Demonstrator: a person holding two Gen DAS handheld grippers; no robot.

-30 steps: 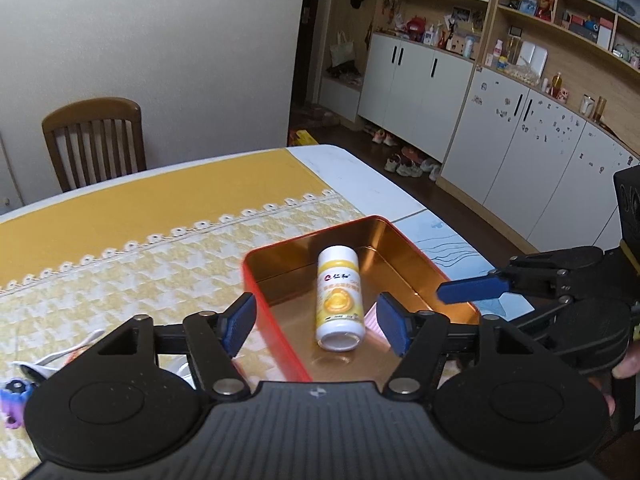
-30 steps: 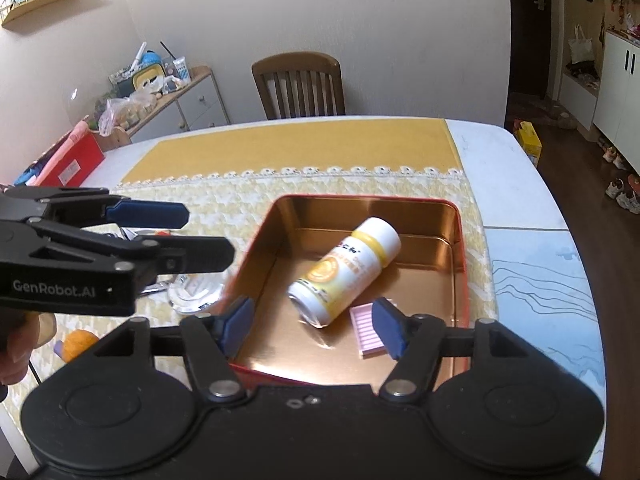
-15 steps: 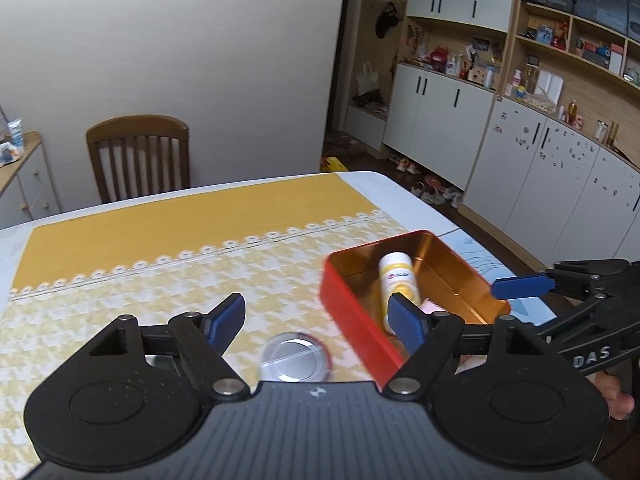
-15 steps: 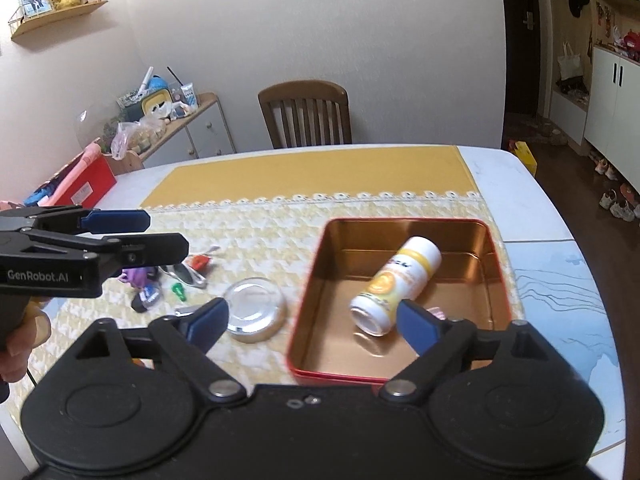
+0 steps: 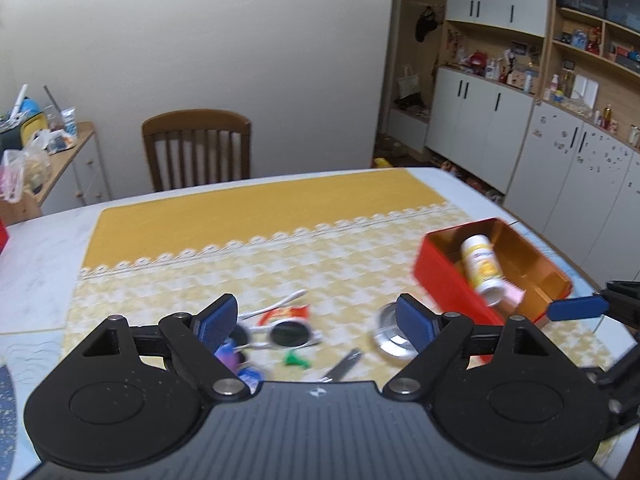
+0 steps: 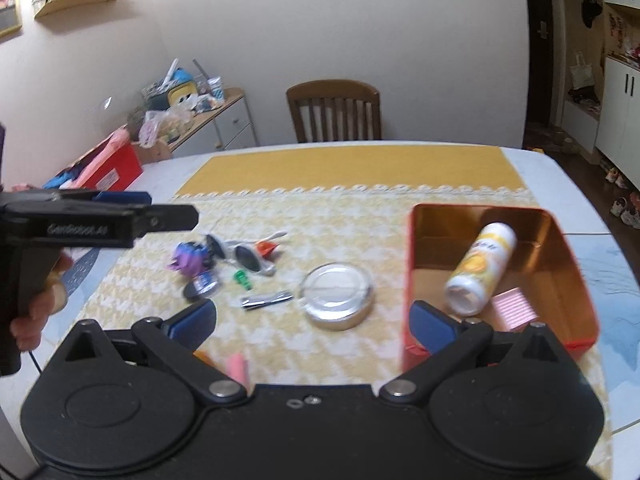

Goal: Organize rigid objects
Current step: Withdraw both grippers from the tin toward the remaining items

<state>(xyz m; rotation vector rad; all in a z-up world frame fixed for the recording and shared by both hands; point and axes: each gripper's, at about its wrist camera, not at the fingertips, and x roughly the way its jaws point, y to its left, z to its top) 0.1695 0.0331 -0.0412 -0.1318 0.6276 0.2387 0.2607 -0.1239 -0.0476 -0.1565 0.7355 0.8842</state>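
Soft, even indoor light; both fisheye views motion-blurred, bending strongly at the edges.

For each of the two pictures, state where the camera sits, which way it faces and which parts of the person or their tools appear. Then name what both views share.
Left wrist view: sits on the left gripper, faces down across the table; jaws opening, empty; right gripper tip at the right edge.
Right wrist view: sits on the right gripper, facing likewise; jaws opening, empty; a hand holds the left gripper.
Shared: red tin, white bottle, sunglasses, round metal lid, chair.

white-yellow bottle (image 6: 482, 268) lying in red tin (image 6: 408, 256), sunglasses (image 6: 240, 254) outside
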